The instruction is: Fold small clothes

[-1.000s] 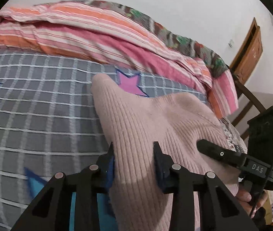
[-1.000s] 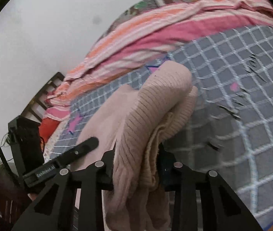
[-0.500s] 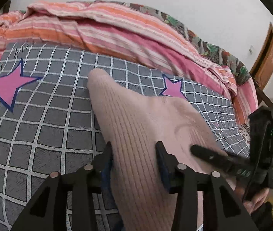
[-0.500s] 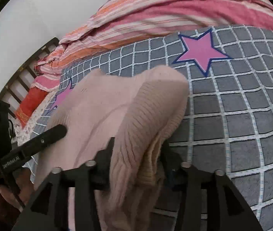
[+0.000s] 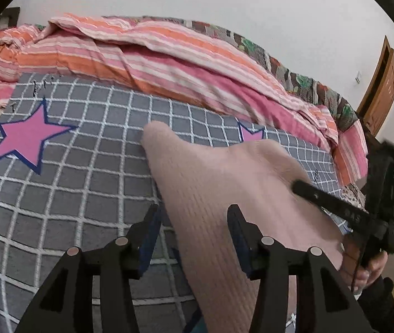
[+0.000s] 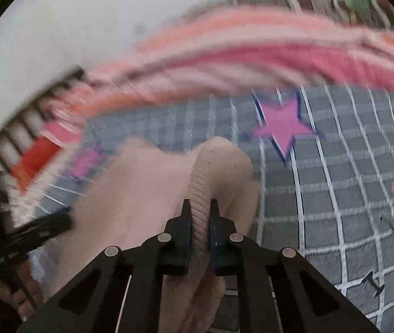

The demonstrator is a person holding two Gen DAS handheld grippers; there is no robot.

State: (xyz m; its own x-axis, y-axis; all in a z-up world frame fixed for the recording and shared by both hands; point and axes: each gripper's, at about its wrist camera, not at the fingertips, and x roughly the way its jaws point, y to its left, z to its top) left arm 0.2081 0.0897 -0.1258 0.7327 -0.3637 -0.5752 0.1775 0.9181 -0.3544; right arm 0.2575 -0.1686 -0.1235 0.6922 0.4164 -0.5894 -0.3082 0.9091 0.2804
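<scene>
Grey checked bedsheet point(image 5: 66, 194) with white grid lines and pink stars, spread wide under everything. Behind it, a striped pink and orange quilt point(image 5: 169, 55) heaped along the far edge, against a pale wall. Wooden door point(image 5: 383, 88) off to the right in the left wrist view.

On the sheet, a pale pink ribbed knit garment point(image 5: 224, 194), partly lifted, one rounded corner pointing toward the quilt. In the right wrist view, same garment point(image 6: 141, 194) spread low to the left, with a ribbed fold rising as a hump in front of the fingers; much of that view blurred.

Left gripper point(image 5: 194, 222) low over the sheet, fingers spread apart, the garment's left edge running up between them; left finger clear of the cloth, right finger at or against it, contact hard to judge. Nothing clamped.

Right gripper point(image 6: 200, 216) with fingers drawn close together, pinching a ribbed fold of the garment between them. Seen from the left wrist camera, the right gripper point(image 5: 333, 205) reaching in from the right, one black finger lying over the garment's right side, a hand below its handle.
</scene>
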